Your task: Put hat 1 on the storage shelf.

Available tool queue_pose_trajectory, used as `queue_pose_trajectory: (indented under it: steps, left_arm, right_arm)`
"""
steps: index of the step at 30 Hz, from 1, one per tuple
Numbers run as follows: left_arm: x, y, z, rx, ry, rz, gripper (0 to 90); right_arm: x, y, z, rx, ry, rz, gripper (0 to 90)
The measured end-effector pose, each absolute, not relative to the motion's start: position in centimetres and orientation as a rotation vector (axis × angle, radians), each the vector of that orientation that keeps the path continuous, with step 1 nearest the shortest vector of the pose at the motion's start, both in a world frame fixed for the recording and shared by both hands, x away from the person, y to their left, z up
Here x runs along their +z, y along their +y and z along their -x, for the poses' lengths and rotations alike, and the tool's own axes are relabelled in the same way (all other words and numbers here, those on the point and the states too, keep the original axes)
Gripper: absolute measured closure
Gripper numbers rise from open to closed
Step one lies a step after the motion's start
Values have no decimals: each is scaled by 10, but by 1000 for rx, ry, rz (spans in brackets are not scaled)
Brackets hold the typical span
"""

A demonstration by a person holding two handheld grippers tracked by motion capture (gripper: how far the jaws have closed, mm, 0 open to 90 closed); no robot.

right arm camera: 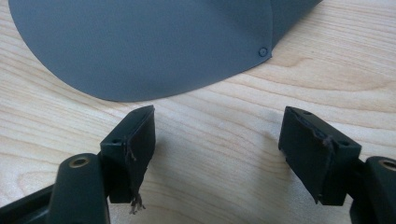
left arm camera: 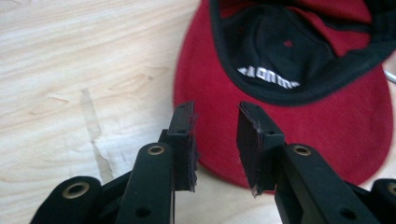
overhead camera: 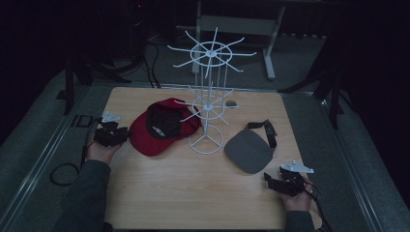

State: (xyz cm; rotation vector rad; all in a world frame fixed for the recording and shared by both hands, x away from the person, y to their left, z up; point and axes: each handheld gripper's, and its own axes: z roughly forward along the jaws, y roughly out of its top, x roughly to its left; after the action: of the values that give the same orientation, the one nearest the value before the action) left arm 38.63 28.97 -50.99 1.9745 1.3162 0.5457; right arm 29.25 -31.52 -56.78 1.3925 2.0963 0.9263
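I see the pale wooden counter (overhead camera: pixel 193 193) carrying a white wire rotating display rack (overhead camera: pixel 208 96) at its centre. Left of the rack's ring base lies a red baseball cap with black lining (overhead camera: pixel 162 126), upside down; right of it lies a grey visor with a black strap (overhead camera: pixel 249 151). My left tongs (left arm camera: pixel 215 140) sit narrowly parted, empty, just over the cap's brim. My right tongs (right arm camera: pixel 217 154) are spread wide, empty, near the visor's edge.

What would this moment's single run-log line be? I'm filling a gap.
left gripper: open, at red baseball cap brim | right gripper: open, near grey sun visor | white wire rack: bare
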Motion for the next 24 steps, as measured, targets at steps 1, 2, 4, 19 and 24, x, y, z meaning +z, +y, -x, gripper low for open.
queue_pose_trajectory:
  steps: [1,2,4,19,24]
  left_arm:
    - [-509,290,-388,548,1313,-1972,661]
    - [-508,290,-390,561,1309,-1973,656]
    - [-508,291,-395,569,1311,-1987,636]
    - [-514,293,-432,442,1332,-1983,546]
    - [-523,294,-437,395,1356,-2009,551]
  right_arm:
    - [-568,-315,-293,926,2096,-1393,270]
    - [-568,-315,-293,926,2096,-1393,270]
    - [-568,-315,-293,926,2097,-1392,269]
    - [-568,-315,-293,927,2100,-1390,264]
    - [-568,-315,-293,928,2101,-1389,262]
